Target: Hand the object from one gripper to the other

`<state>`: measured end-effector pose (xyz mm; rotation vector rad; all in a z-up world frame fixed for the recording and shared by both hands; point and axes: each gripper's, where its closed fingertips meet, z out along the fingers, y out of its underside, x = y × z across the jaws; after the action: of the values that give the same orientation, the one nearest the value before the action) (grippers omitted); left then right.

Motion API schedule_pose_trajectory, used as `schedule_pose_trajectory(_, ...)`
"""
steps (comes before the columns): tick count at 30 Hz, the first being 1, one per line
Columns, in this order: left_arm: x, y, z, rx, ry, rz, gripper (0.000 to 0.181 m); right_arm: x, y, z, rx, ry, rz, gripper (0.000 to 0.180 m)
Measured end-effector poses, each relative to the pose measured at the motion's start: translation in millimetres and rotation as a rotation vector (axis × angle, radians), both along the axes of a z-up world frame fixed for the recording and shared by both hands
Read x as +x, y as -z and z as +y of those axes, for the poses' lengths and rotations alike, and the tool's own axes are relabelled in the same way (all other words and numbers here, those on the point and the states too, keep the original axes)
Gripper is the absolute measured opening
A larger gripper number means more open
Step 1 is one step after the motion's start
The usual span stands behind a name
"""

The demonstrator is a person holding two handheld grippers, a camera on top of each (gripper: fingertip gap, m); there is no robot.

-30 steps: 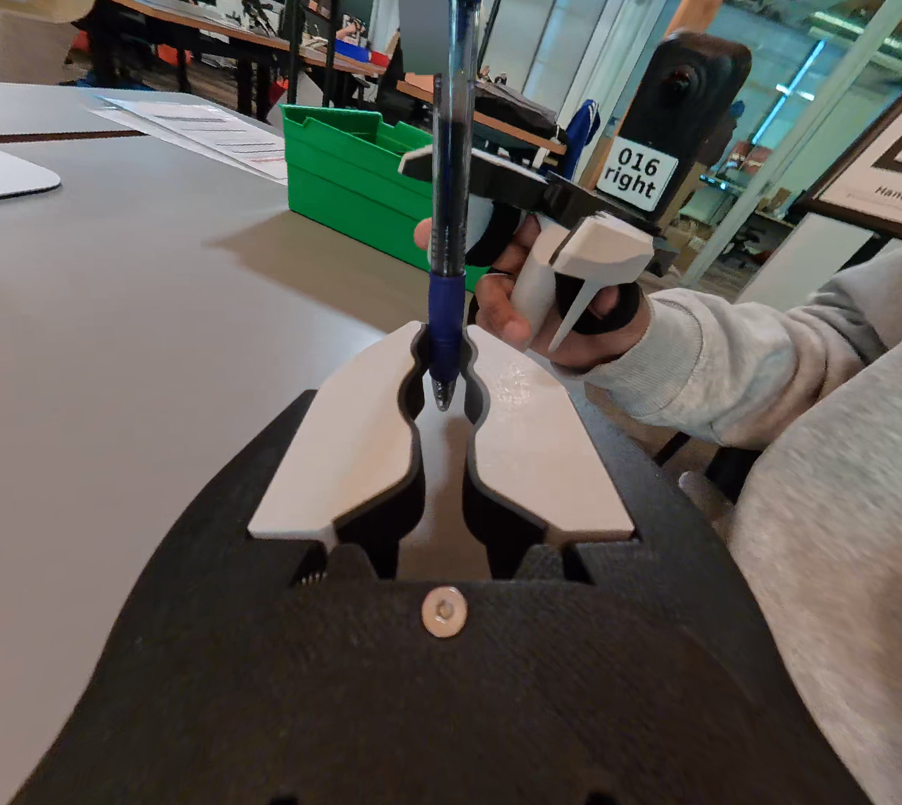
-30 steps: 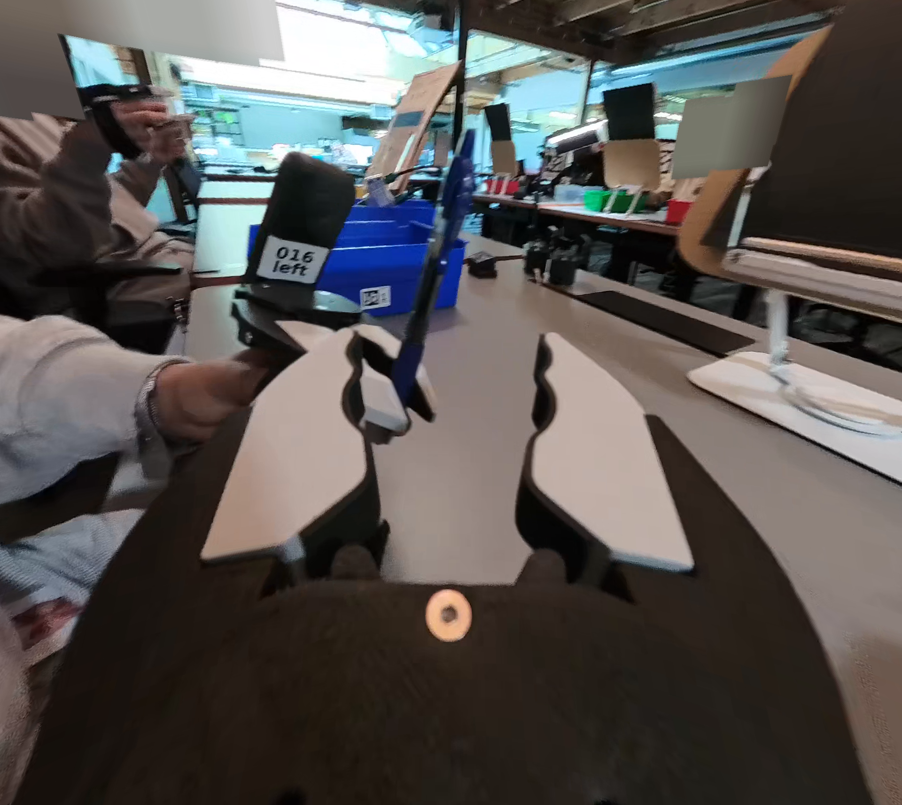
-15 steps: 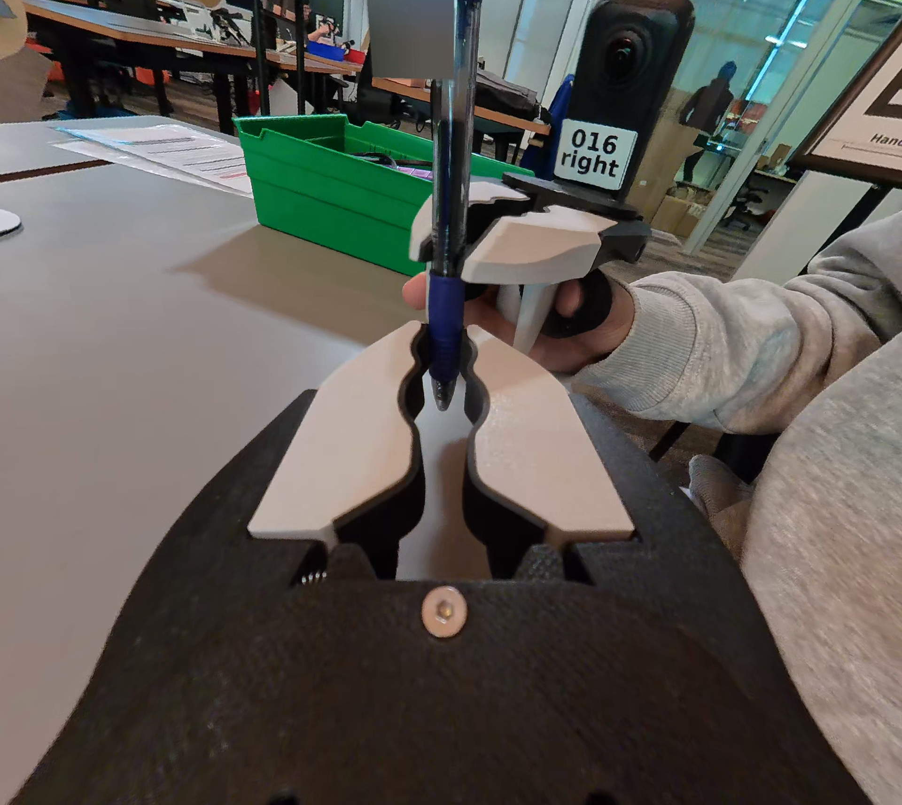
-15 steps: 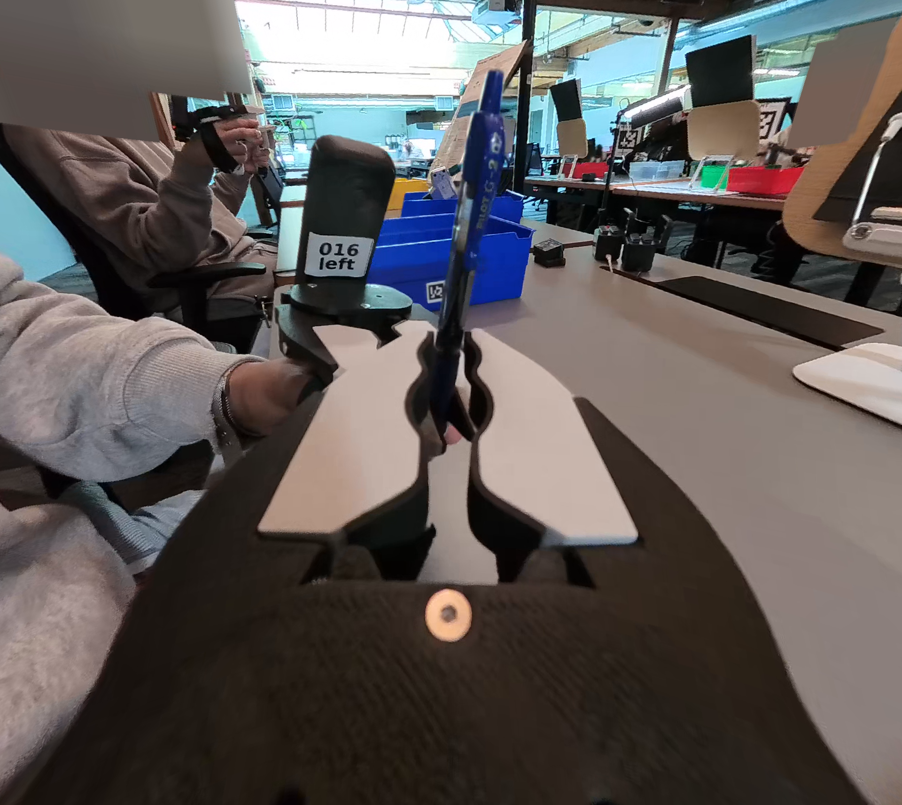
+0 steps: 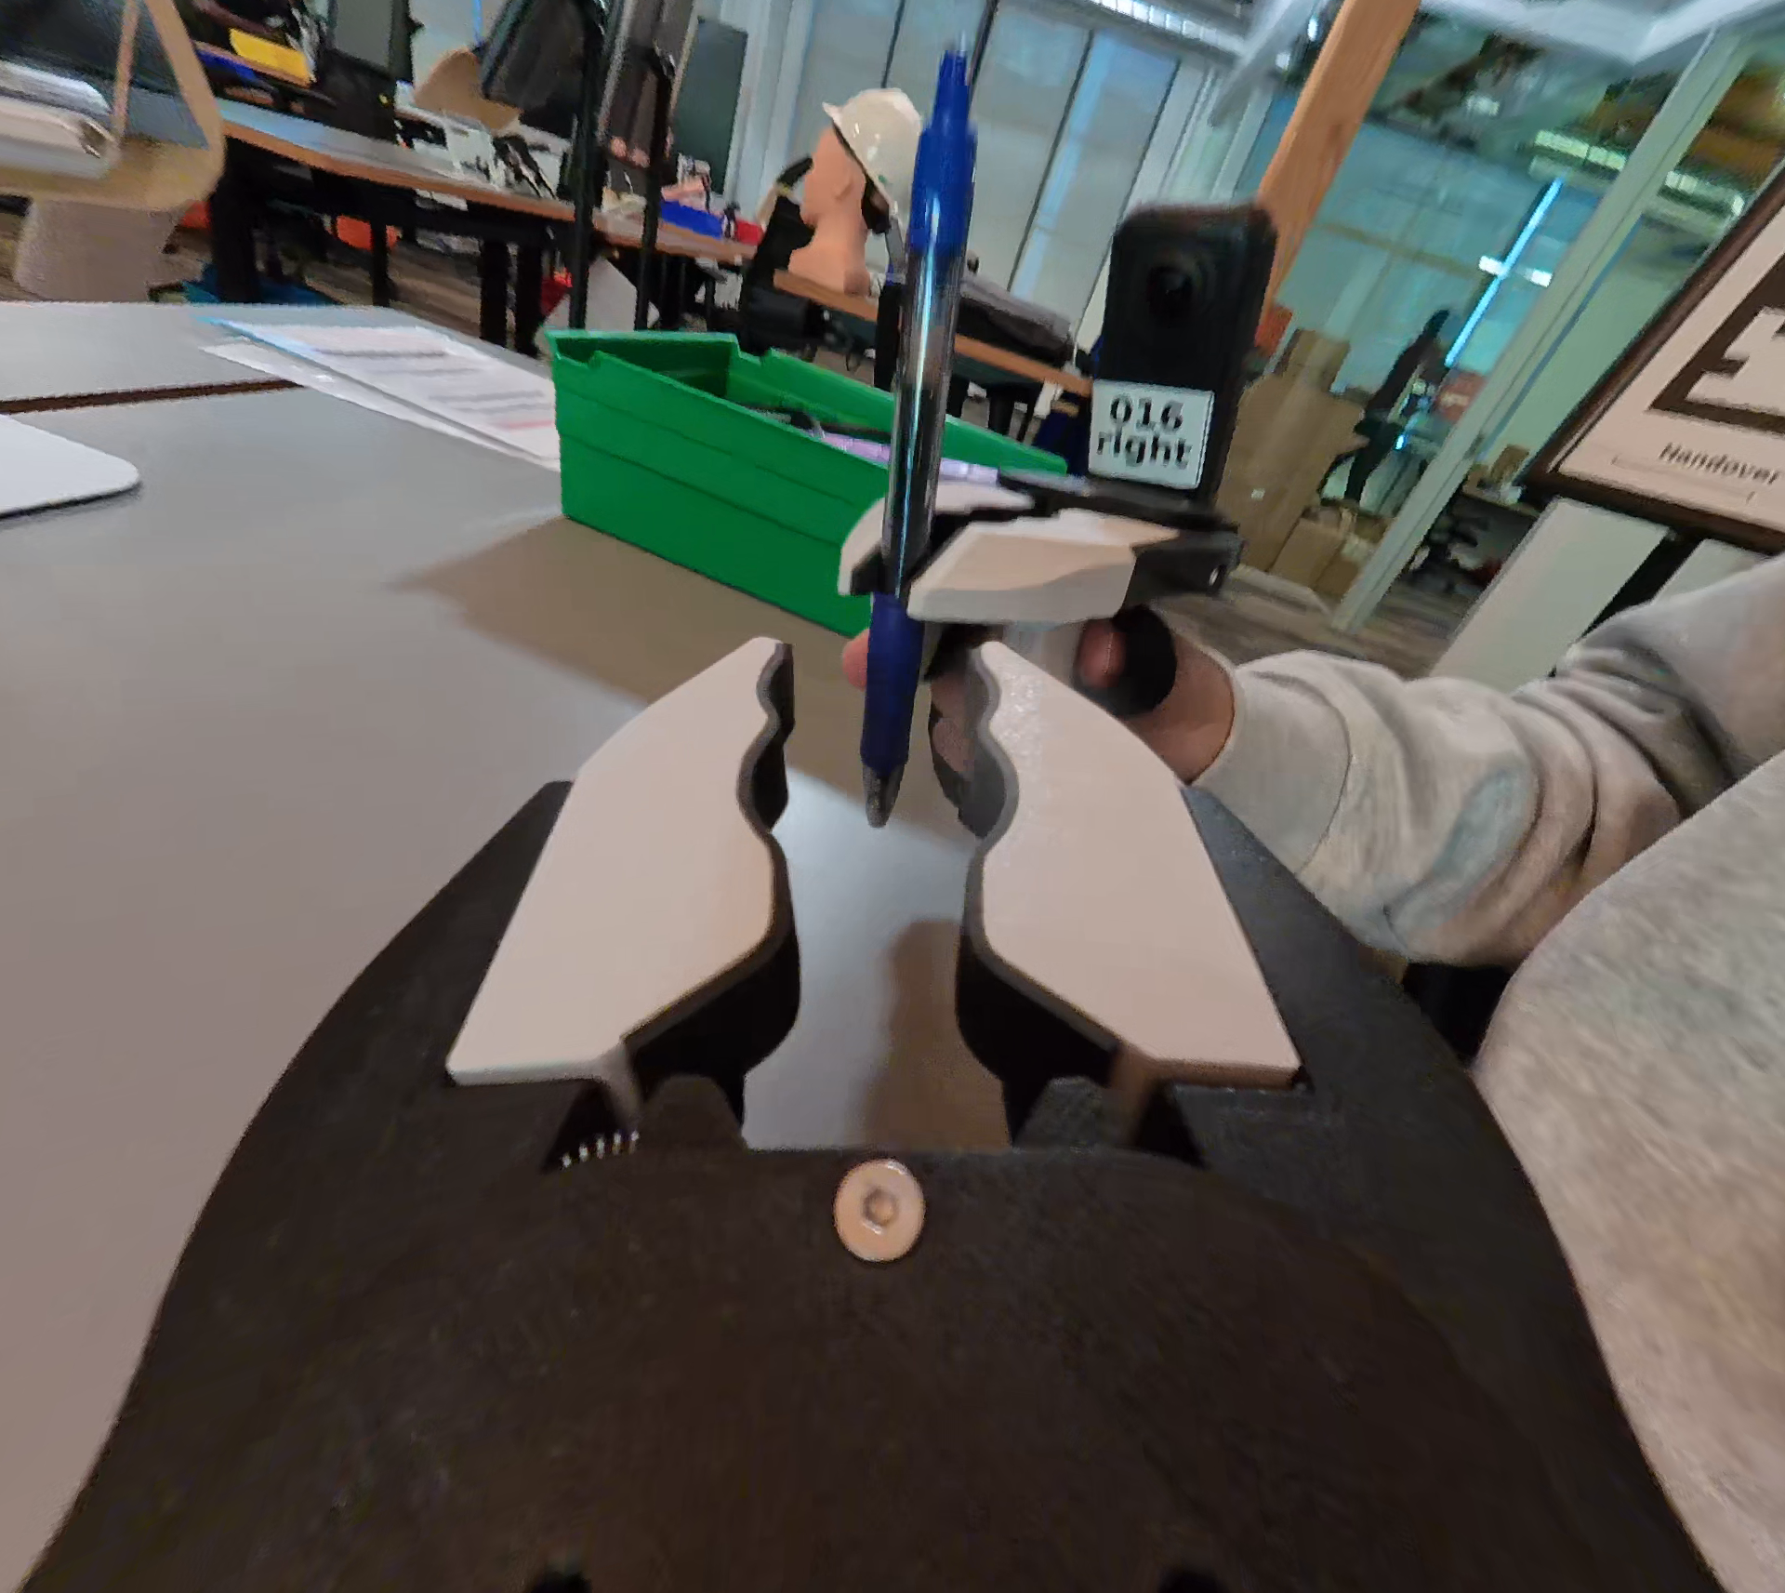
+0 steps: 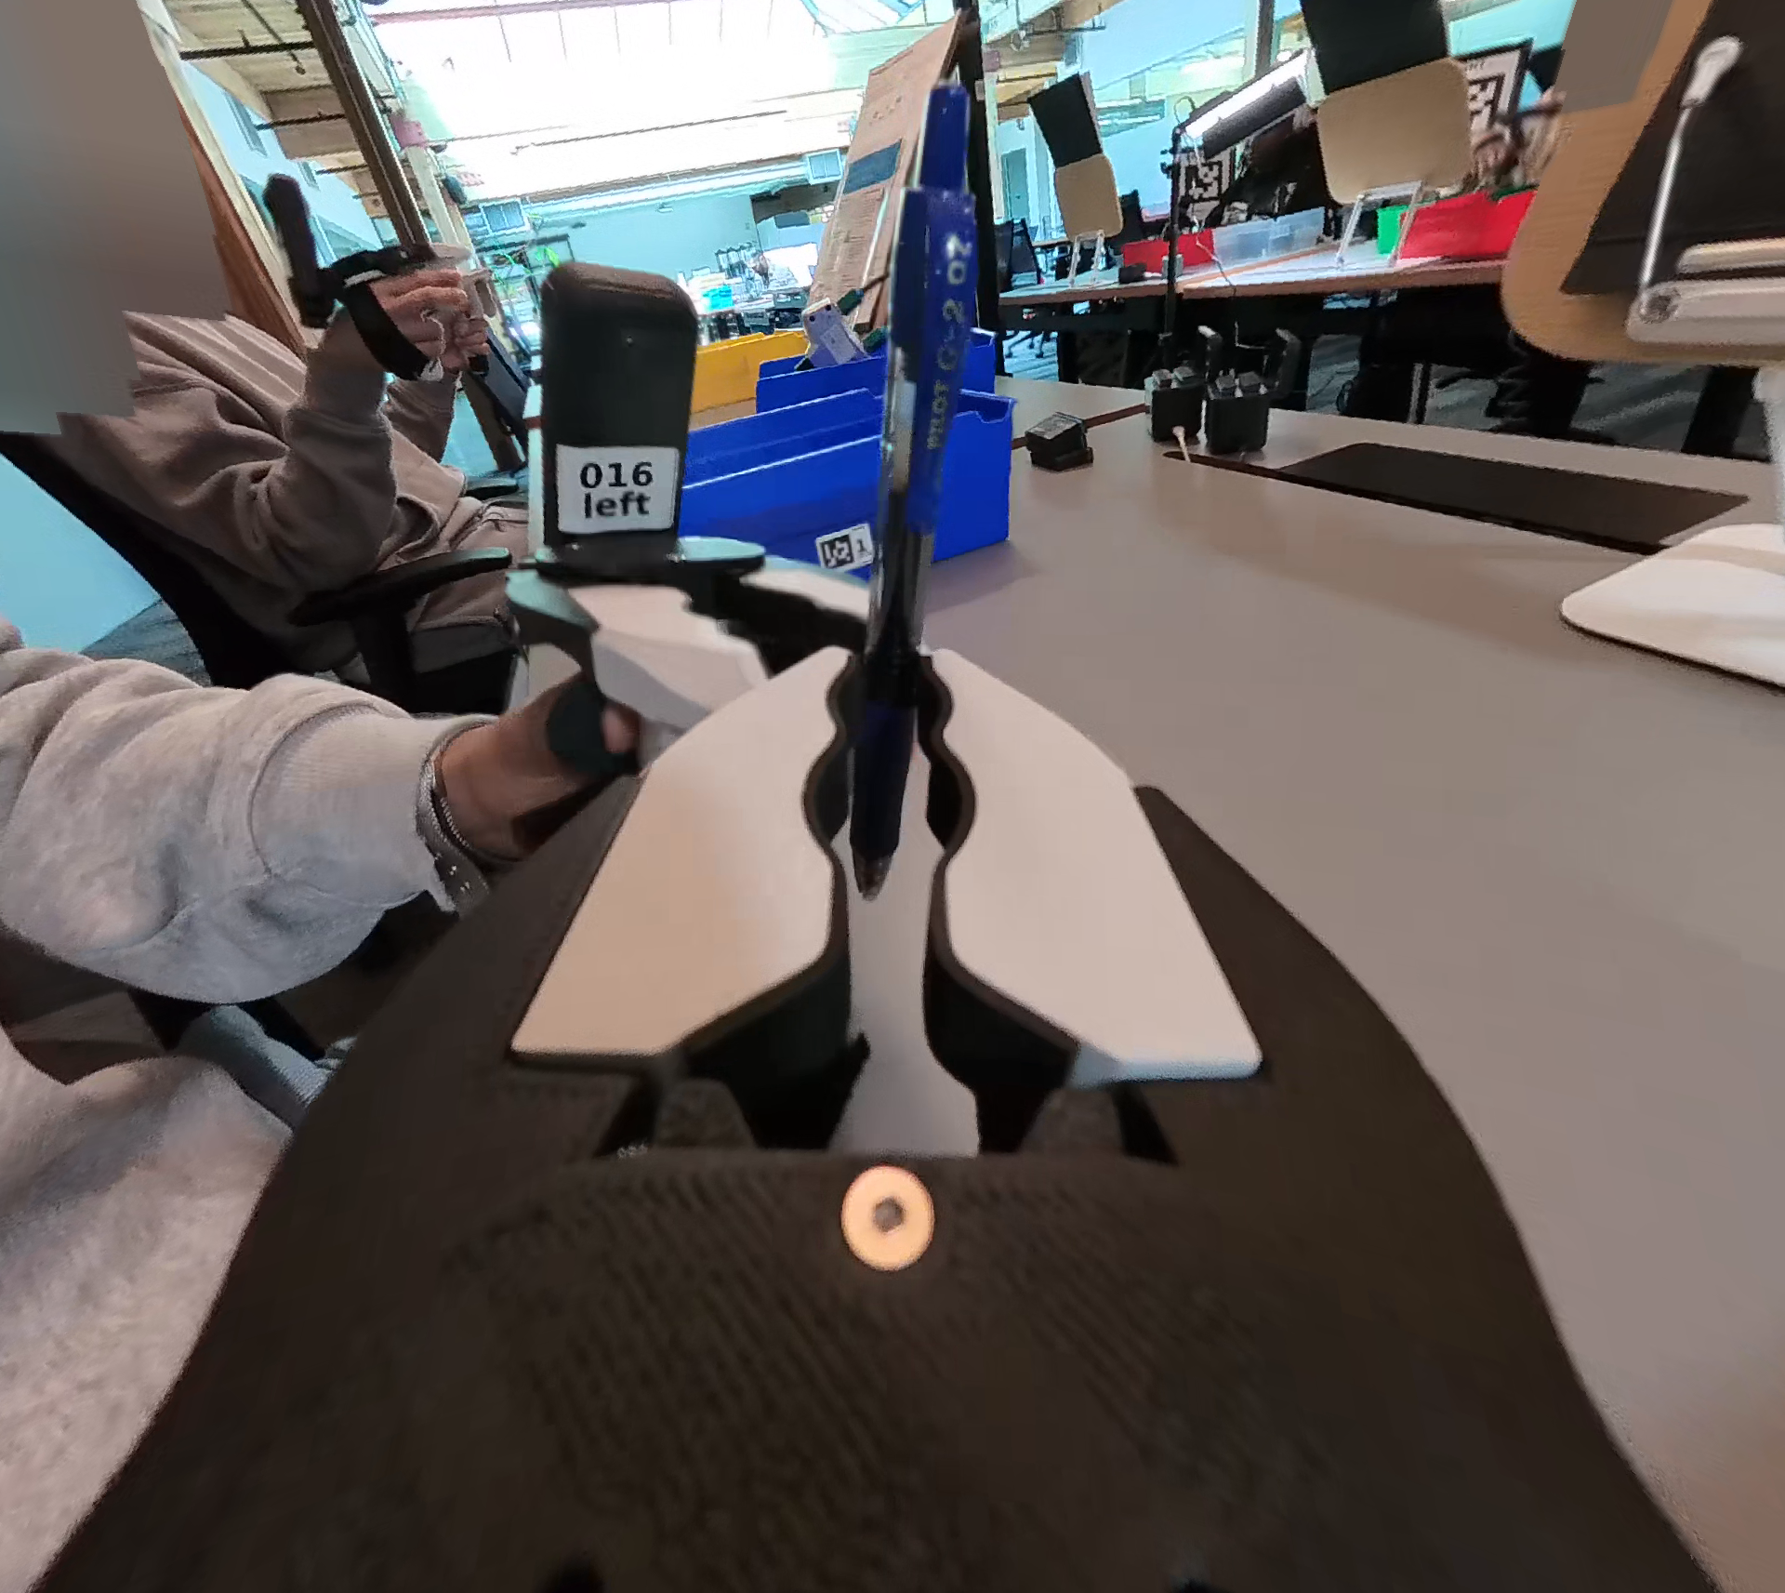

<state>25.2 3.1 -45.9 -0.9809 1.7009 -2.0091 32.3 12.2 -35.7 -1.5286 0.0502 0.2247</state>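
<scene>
- While the grey table (image 5: 241, 677) takes up most of the room in front of me, everything that matters is happening just above its near edge, so I'll place things from the blue pen (image 5: 918, 426).
- The green bin (image 5: 695, 464) sits on the table behind the pen in the left wrist view, well apart from it; some papers (image 5: 415, 378) lie further back to its left.
- From the other side, the blue bins (image 6: 831, 474) stand behind the pen, with small black boxes (image 6: 1207, 397) off to the right of them and a white stand base (image 6: 1681, 609) at the far right. None of this looks to be in the way.
- The right gripper (image 6: 884, 716) is clamped on the pen, its two white fingers pinching the barrel just above the rubber grip, the pen near upright with its tip down.
- The left gripper (image 5: 879, 696) has its jaws spread, one finger on each side of the pen's lower end, and I can't see either one touching it.
- My read is that the handover is nearly done and the step now is clearing away.
- To do that well, I'd draw the left gripper straight back, keeping it open so no finger (image 5: 676, 851) clips the tip, and keep the right one squeezed firmly and level so the pen doesn't swing.
</scene>
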Motion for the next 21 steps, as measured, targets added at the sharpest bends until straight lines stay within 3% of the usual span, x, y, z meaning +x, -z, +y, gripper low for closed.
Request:
schedule_pose_trajectory(6, -7.0, -28.6, 9.8, -0.038, -0.027, -0.044, 0.038, -12.5, 19.1, 8.8, -0.109, -0.046, -0.030, 0.011)
schedule_pose_trajectory(12, -8.7, -29.8, 3.7, -0.010, -0.030, -0.032, 0.037, -33.5, 29.1, 15.8, -0.165, -0.111, -0.120, 0.011)
schedule_pose_trajectory(14, -9.0, -31.1, 4.7, -0.029, -0.032, -0.033, 0.034, -37.8, 32.7, 16.8, -0.184, -0.124, -0.152, 0.011)
schedule_pose_trajectory(18, -13.5, -43.2, 12.6, -0.065, -0.045, -0.074, 0.011, -42.7, 36.8, 18.6, -0.202, -0.140, -0.171, 0.012)
schedule_pose_trajectory(21, -14.1, -43.0, 13.4, -0.041, -0.043, -0.074, 0.012, -41.9, 35.4, 18.5, -0.188, -0.138, -0.170, 0.011)
